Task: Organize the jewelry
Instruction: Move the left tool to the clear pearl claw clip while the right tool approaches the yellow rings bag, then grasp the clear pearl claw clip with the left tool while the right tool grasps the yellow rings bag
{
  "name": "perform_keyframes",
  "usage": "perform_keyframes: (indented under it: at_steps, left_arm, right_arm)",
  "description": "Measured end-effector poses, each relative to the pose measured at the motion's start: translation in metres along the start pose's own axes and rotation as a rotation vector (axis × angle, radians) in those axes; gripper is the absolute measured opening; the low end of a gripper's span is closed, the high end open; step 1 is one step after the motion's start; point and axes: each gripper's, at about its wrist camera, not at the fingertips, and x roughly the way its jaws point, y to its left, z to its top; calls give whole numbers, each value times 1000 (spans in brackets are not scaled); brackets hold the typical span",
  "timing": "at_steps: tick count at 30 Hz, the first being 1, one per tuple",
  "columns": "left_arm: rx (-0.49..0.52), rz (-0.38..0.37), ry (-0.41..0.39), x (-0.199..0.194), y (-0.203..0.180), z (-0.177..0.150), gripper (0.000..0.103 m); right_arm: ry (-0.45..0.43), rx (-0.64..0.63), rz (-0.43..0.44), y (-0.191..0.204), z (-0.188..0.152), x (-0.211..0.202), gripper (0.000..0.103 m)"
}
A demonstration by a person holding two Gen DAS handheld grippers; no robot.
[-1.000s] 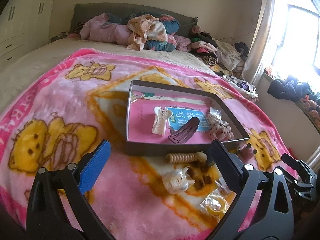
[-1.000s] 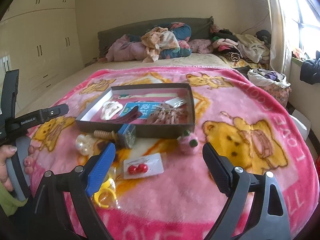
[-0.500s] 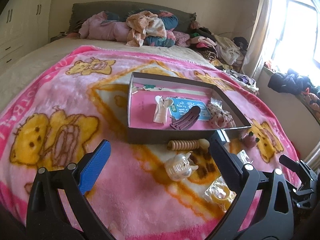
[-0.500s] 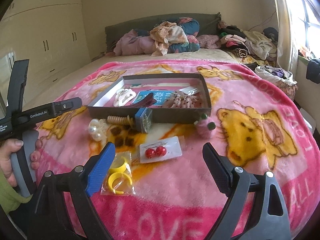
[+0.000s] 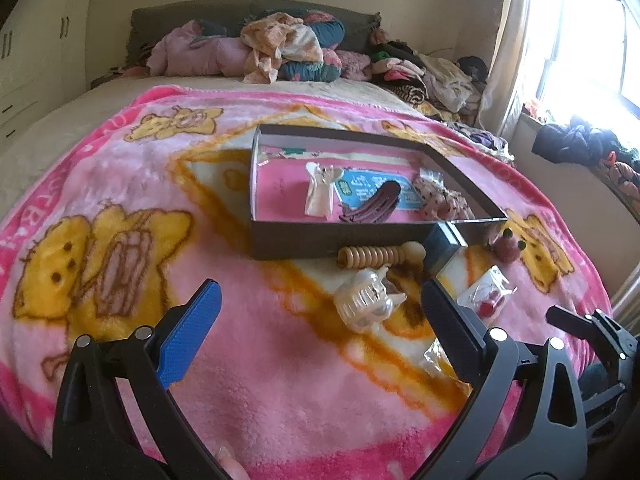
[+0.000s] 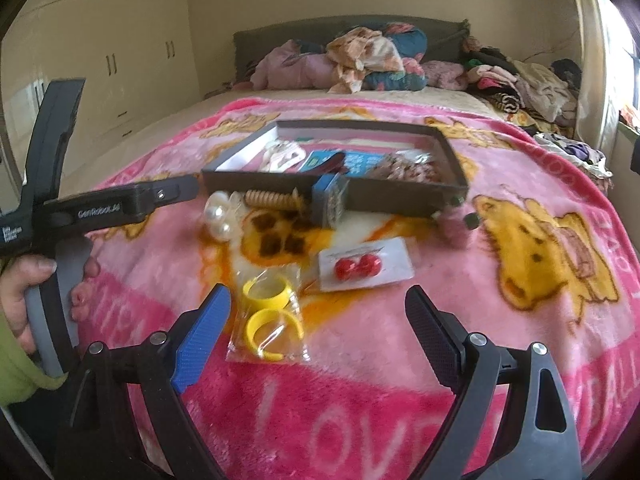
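A dark shallow box [image 5: 320,240] [image 6: 400,196] sits on the pink blanket with several hair clips and packets inside. In front of it lie a pearl claw clip [image 5: 366,302] [image 6: 218,216], a wooden spiral clip [image 5: 376,256] [image 6: 272,199], a carded pair of red earrings [image 6: 366,266] [image 5: 486,300], a bag of yellow rings [image 6: 268,316] and a small pink plush [image 6: 456,226] [image 5: 506,246]. My left gripper [image 5: 320,316] hangs open just short of the pearl clip. My right gripper [image 6: 318,320] is open above the blanket, the ring bag and earring card lying between and just beyond its fingers, untouched.
A small blue box [image 6: 330,198] leans against the dark box's front wall. Heaped clothes [image 5: 280,46] cover the bed's head end and right side. A hand in a green sleeve [image 6: 24,300] holds the left gripper's handle. Wardrobes [image 6: 100,60] stand at left.
Both grippers sank toward the blanket. The right one also shifted, so the ring bag and earring card now sit closer between its fingers. Both stayed open.
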Motion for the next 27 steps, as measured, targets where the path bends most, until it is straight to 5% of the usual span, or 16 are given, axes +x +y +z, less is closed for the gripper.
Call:
perform_keyframes:
  at_steps: [13, 21, 27]
  left_arm:
    - [34, -57, 75, 27, -19, -11, 91]
    - [32, -86, 104, 45, -29, -10, 72]
    - [31, -73, 124, 56, -29, -12, 50]
  right_arm:
    - [72, -72, 43, 19, -12, 35, 86]
    - [99, -129, 79, 37, -20, 41, 54]
    - [77, -138, 57, 41, -24, 37, 42]
